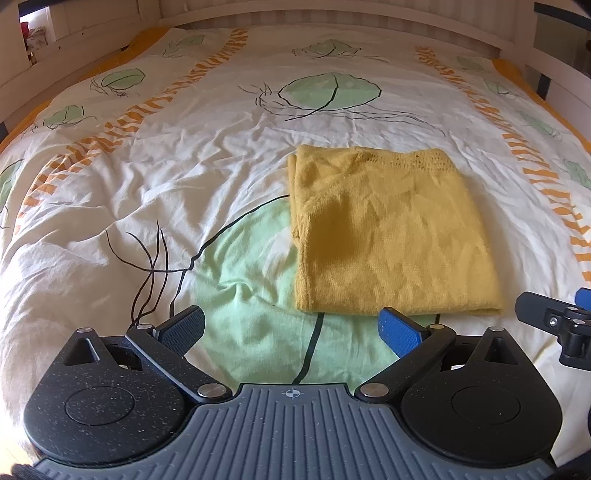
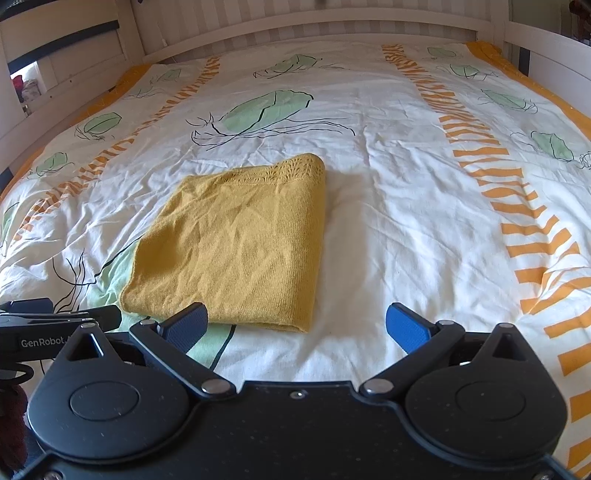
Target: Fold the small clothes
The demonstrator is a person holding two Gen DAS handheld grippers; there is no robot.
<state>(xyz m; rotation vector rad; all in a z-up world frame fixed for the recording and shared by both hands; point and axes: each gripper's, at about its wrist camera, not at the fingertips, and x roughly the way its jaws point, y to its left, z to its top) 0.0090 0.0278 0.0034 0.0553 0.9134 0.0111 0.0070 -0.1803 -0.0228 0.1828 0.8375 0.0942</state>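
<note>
Both grippers spread apart over the bed, holding nothing.
Left gripper [image 1: 291, 326] and right gripper [image 2: 296, 325] sit just short of the folded yellow garment [image 2: 236, 247] on the bed [image 2: 406, 206].

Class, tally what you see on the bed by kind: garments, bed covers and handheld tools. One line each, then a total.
Yellow folded garment: 1
Patterned bed cover: 1
Handheld tools, both open: 2, left tool, right tool
Total: 4

Garment: the folded mustard-yellow knit garment [image 1: 391, 236] lies flat on my bed's patterned white duvet [image 1: 184, 147].
Left tool [image 1: 291, 328]: before its near-left corner.
Right tool [image 2: 295, 325]: before its near-right corner.
Headboard [image 2: 314, 26]: behind the garment.
</note>
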